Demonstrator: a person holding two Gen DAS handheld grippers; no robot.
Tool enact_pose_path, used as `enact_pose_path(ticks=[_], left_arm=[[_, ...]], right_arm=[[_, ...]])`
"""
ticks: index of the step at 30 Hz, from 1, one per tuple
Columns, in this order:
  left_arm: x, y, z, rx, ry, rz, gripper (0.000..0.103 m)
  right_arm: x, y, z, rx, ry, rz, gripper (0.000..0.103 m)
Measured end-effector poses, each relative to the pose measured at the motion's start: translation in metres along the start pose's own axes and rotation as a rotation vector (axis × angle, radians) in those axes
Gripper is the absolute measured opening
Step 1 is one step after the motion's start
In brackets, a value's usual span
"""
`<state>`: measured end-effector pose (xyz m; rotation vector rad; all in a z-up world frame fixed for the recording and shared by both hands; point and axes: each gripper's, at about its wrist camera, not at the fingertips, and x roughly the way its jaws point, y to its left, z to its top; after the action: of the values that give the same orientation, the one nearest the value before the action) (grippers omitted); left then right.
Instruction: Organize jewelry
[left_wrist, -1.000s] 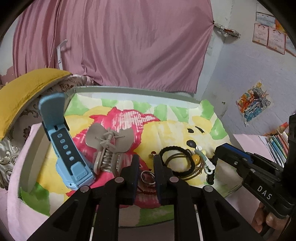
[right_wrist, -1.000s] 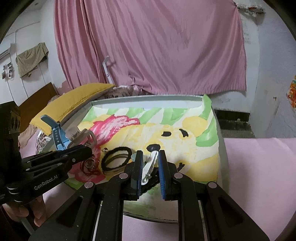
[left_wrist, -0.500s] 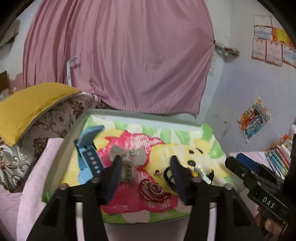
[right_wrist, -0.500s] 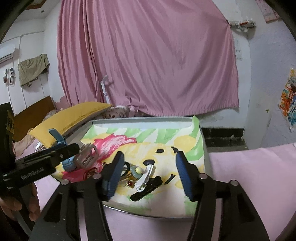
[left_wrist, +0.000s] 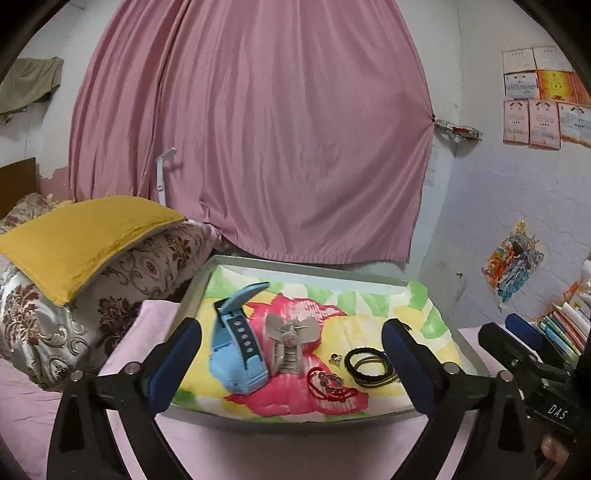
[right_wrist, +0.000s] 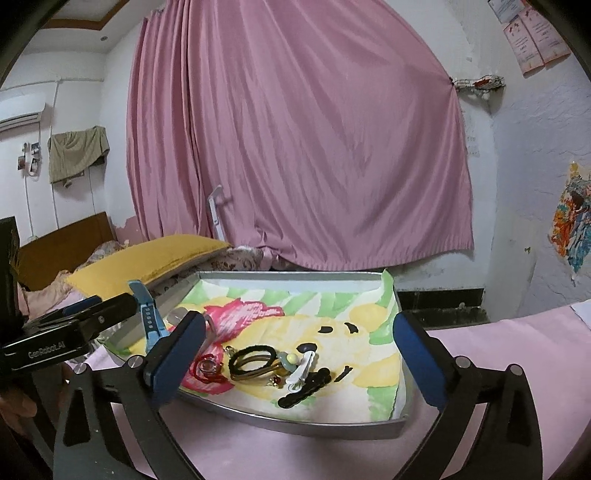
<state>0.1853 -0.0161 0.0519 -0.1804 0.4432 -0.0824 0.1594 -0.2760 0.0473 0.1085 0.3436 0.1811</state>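
left gripper (left_wrist: 291, 365): jaws spread, just opened, empty | right gripper (right_wrist: 299, 360): same | jewelry grouped at tray (left_wrist: 295, 422) 6 o'clock edge: watch (left_wrist: 236, 354), claw clip (left_wrist: 290, 339), ring (left_wrist: 330, 380), hair ties (left_wrist: 367, 363) | judged: released, placed.

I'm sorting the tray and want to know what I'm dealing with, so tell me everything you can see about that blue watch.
The blue watch looks like a child's plastic smartwatch, light blue with a darker blue strap section dotted with a row of pale holes. Its chunky body lies at the near end, and one strap end curls up and away toward the far rim. It rests on the colourful printed cloth at the left side of the tray, right beside the grey hair claw; whether they touch is unclear. Neither gripper holds it.
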Motion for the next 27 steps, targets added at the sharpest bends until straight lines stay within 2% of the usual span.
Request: enact_pose_path(ticks=[17,27], left_arm=[[-0.075,0.004,-0.011,0.045,-0.078,-0.018,0.102],[-0.105,0.005,-0.032,0.071,-0.075,-0.001,0.102]], right_arm=[[-0.066,0.014,-0.01,0.007,-0.051,0.021,0.101],[-0.096,0.016,-0.021,0.0,-0.073,0.016,0.101]])
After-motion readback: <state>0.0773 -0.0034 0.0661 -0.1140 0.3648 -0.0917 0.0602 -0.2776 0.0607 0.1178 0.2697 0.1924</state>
